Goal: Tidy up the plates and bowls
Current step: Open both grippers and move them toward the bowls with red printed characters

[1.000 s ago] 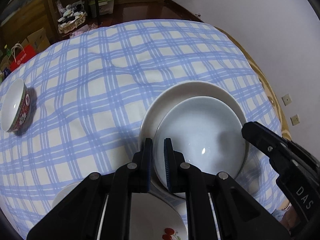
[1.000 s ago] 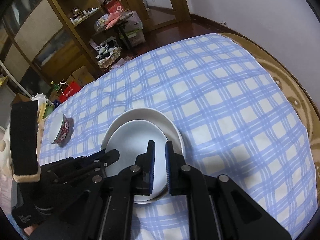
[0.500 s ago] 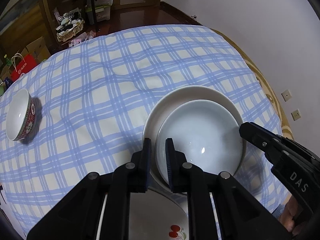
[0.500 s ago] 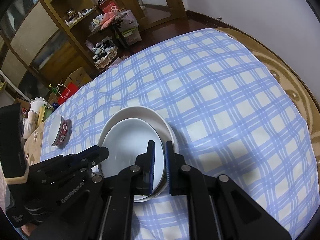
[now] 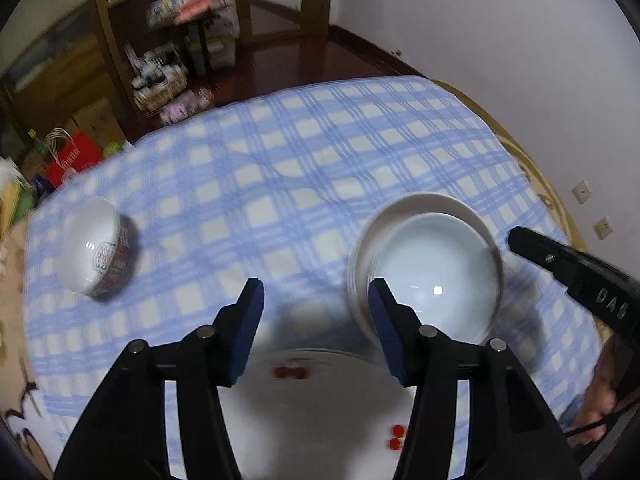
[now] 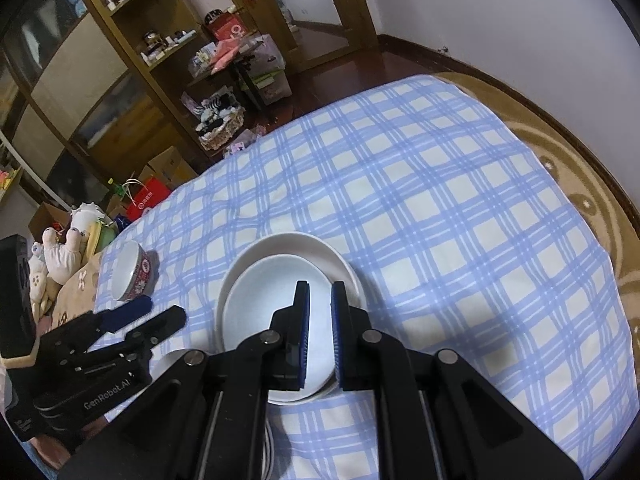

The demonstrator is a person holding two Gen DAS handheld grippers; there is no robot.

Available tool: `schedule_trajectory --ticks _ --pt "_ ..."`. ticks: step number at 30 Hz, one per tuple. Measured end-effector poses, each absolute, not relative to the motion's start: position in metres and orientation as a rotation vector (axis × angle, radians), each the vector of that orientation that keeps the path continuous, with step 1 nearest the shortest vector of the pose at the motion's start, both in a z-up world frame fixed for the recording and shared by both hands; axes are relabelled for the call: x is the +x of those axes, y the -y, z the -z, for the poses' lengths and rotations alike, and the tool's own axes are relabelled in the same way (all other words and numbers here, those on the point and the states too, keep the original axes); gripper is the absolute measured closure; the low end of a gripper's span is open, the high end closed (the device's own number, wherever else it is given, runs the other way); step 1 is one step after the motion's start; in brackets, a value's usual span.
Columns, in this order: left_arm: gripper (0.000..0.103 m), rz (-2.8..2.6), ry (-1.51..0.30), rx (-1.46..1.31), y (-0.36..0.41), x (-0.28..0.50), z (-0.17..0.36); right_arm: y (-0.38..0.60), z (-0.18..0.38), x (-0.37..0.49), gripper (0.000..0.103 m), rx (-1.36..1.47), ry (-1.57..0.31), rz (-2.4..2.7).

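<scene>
Left wrist view: your left gripper [image 5: 316, 296], jaws just opened and empty, hangs over the cherry plate [image 5: 320, 408]. Your right gripper [image 6: 320, 300] pinches the white bowl [image 6: 264, 300], nested inside the larger bowl [image 6: 340, 256] on the worktop [image 6: 460, 240]. The patterned bowl [image 5: 98, 250] stands apart, empty.

The left tool [image 5: 316, 308], jaws just opening with nothing between them, hovers over a blurred, seemingly cherry-printed plate [image 5: 320, 408].
</scene>
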State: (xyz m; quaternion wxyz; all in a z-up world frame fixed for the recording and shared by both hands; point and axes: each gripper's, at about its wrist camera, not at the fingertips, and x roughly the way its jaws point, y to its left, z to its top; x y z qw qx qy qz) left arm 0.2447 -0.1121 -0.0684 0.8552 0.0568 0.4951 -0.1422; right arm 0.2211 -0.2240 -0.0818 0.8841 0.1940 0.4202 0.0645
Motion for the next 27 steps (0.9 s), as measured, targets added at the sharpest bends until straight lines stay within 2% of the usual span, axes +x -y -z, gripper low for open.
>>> schedule_trajectory --ticks 1,3,5,7,8,9,11,13,15,17,23,27 --pt "0.044 0.292 -1.031 0.139 0.108 0.245 0.066 0.222 0.079 0.220 0.092 0.397 -0.869 -0.138" --pt "0.025 0.292 -1.024 0.148 0.095 0.249 0.061 0.217 0.075 0.219 0.092 0.387 -0.860 -0.145" --pt "0.023 0.273 -0.997 0.138 0.078 0.252 0.054 0.213 0.071 0.218 0.090 0.378 -0.853 -0.147" --pt "0.018 0.237 -0.976 0.140 0.066 0.254 0.049 0.210 0.068 0.217 0.081 0.363 -0.851 -0.133" --pt "0.015 0.215 -0.969 0.145 0.057 0.255 0.046 0.209 0.066 0.216 0.072 0.359 -0.845 -0.130" --pt "0.014 0.204 -0.970 0.150 0.053 0.256 0.045 0.207 0.065 0.216 0.065 0.354 -0.838 -0.128" --pt "0.014 0.183 -0.977 0.162 0.041 0.257 0.042 0.204 0.061 0.215 0.058 0.345 -0.824 -0.125" --pt "0.014 0.164 -0.969 0.178 0.030 0.257 0.038 0.199 0.056 0.214 0.044 0.341 -0.802 -0.134" --pt "0.014 0.142 -0.958 0.183 0.020 0.257 0.033 0.193 0.051 0.215 0.026 0.337 -0.787 -0.151" --pt "0.014 0.110 -0.945 0.191 0.008 0.256 0.026 0.183 0.044 0.219 0.020 0.335 -0.790 -0.173" --pt "0.014 0.068 -0.894 0.240 -0.024 0.252 0.012 0.144 0.027 0.226 0.017 0.275 -0.784 -0.211" --pt "0.014 0.035 -0.856 0.232 -0.044 0.248 0.009 0.116 0.018 0.234 0.009 0.304 -0.757 -0.262"
